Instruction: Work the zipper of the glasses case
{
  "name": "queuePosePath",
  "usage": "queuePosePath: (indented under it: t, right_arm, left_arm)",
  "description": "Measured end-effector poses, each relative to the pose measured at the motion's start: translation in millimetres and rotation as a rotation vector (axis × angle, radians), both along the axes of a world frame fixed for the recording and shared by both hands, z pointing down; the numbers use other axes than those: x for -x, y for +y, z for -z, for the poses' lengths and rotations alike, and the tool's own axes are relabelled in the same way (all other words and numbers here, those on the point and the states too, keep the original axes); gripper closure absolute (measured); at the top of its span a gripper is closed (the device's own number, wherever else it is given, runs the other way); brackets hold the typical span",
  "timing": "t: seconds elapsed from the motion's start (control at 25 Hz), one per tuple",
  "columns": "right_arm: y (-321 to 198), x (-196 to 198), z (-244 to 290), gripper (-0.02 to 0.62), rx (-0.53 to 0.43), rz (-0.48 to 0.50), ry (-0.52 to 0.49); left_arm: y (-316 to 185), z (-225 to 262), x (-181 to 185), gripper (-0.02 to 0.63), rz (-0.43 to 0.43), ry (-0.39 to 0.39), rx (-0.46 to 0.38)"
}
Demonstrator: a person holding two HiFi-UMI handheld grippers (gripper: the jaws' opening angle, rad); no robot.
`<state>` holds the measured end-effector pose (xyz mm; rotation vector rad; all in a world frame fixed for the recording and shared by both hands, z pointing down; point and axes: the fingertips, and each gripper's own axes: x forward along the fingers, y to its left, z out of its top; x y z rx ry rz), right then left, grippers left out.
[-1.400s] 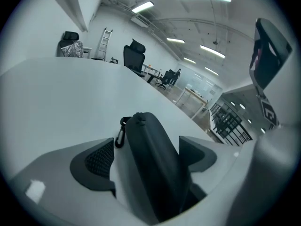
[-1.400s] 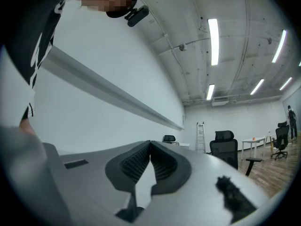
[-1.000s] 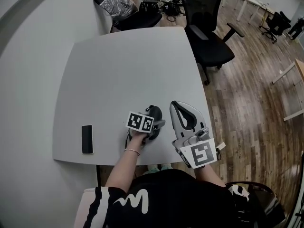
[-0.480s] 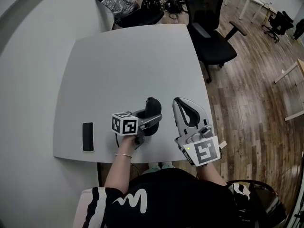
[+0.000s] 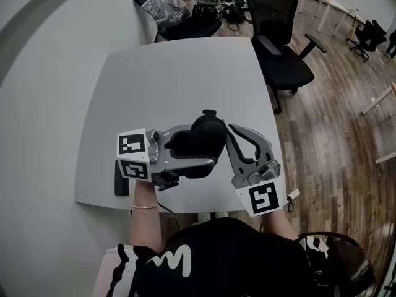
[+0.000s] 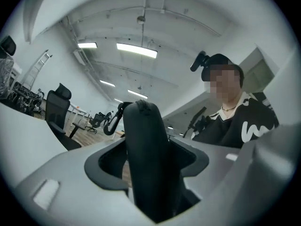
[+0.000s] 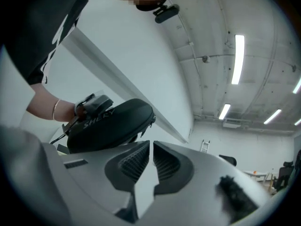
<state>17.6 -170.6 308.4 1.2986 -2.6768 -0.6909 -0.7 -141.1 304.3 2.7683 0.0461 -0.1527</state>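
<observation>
One black glasses case [image 5: 207,135] is clamped in the left gripper [image 5: 197,146] and held off the table [image 5: 161,85], above its near edge. In the left gripper view the case [image 6: 148,159] is seen edge-on, upright in the jaw gap, with the pads pressed on both its sides. In the right gripper view white lettering is seen on the case shell [image 7: 110,124].

The left gripper is held roughly level and pointed to the right, with its marker cube [image 5: 133,153] at the rear. The left hand [image 5: 145,187] is below it, with a bracelet [image 5: 145,206] worn on the wrist.

The right gripper [image 5: 238,135] is held just right of the case, pointed away from the person and leaned toward the case. Contact cannot be told. Its jaws are drawn together to a thin slit, and nothing is gripped by the right gripper [image 7: 151,147].

Most of the tabletop is left open beyond and left of the case. The table's right edge is close by the right gripper. A phone [image 5: 119,184] is laid flat near the front left edge, partly covered by the marker cube.

One black office chair [image 5: 281,48] is placed at the far right corner and another chair [image 5: 185,20] at the far edge. A wood floor [image 5: 334,135] is seen to the right.
</observation>
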Motion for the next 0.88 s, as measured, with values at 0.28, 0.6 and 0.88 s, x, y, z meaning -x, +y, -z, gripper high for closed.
queuePosePath:
  t: [0.28,0.6,0.88]
  right_arm:
    - [16,16,17,0.586,-0.100,0.048,0.022]
    - [26,21,17,0.586,-0.131,0.081,0.023]
    - [56,25,9,0.586,-0.216,0.259,0.148]
  left_arm:
    - [14,1,10,0.321,-0.064,-0.129,-0.051]
    - [22,-12,15,0.325,-0.066,-0.219,-0.056]
    - [42,-17,15,0.333,-0.193,-0.332,-0.100]
